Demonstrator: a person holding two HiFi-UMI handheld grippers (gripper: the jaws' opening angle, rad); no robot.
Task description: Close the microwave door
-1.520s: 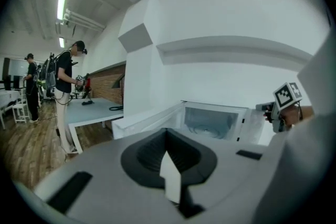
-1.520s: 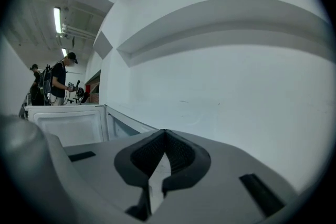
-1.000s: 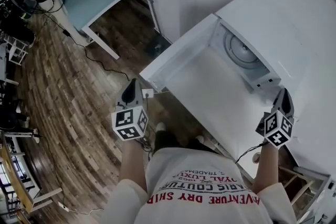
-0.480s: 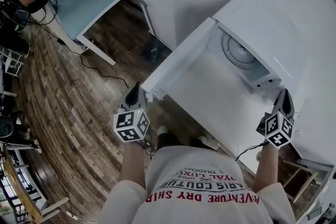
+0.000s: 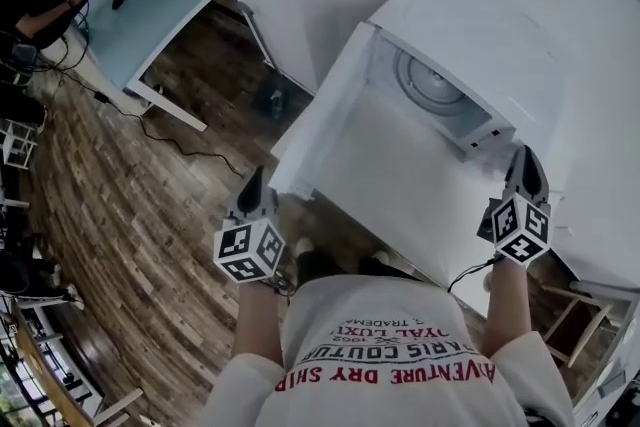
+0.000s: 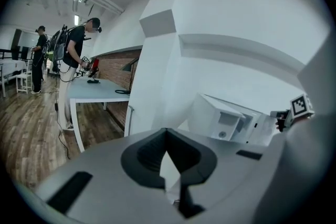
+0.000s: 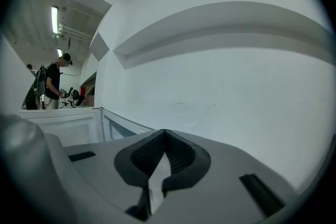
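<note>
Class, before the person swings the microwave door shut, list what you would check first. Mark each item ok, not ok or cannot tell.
1. Is the door shut: not ok, it stands wide open.
2. Opening free of things poking out: ok, only the turntable shows inside the microwave.
3. The left gripper at the door's free edge: ok, close beside it. Whether it touches: cannot tell.
4. Left gripper's jaws together and empty, ready to push: ok.
5. The right gripper out of the door's swing: ok, it is at the microwave's right side, jaws together and empty.
</note>
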